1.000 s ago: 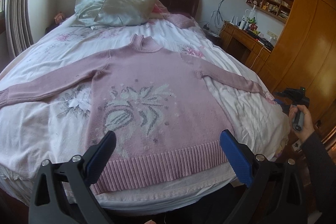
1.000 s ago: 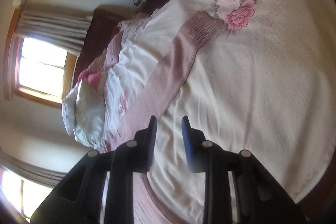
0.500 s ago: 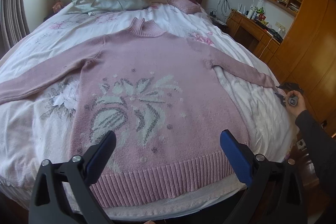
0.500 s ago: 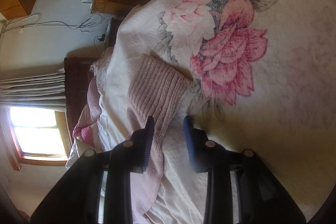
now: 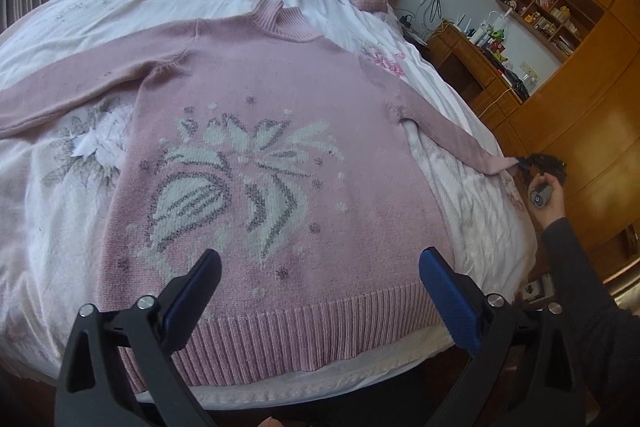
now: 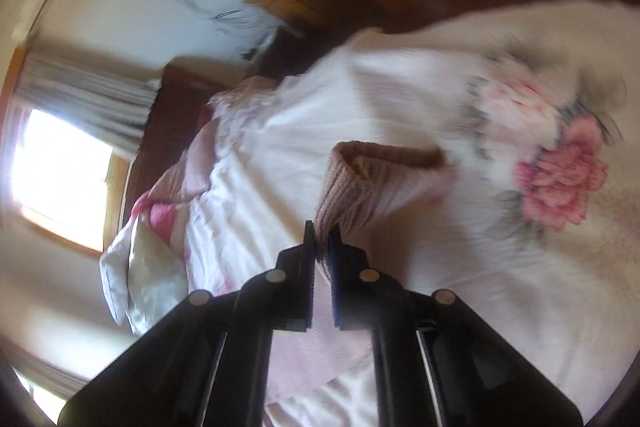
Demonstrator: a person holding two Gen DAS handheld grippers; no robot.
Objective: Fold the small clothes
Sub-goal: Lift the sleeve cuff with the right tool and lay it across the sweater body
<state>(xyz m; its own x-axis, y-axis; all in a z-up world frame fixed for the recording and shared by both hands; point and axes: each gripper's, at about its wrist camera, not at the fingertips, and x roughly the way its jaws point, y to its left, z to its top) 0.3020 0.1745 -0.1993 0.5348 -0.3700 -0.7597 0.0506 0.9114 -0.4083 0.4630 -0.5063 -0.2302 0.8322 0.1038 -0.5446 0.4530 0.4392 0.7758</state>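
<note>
Now our left gripper (image 5: 316, 287) hovers spread wide over the sweater (image 5: 256, 163) hem at the bed's (image 5: 60, 227) near edge; farther off, our right gripper (image 6: 322, 239) has just clamped the cuff (image 6: 360, 179), so the sleeve fold can begin.

Right claw (image 6: 322, 243) — pinching sleeve cuff (image 6: 360, 179)

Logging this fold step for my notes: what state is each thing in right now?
Pink knitted sweater with leaf pattern: spread flat, front up, unfolded.
Ribbed sleeve cuff: pinched, lifted off the bedspread.
Right gripper: shut on the cuff.
Left gripper: open, above the hem, empty.
White floral bedspread: wrinkled beneath the sweater.
</note>
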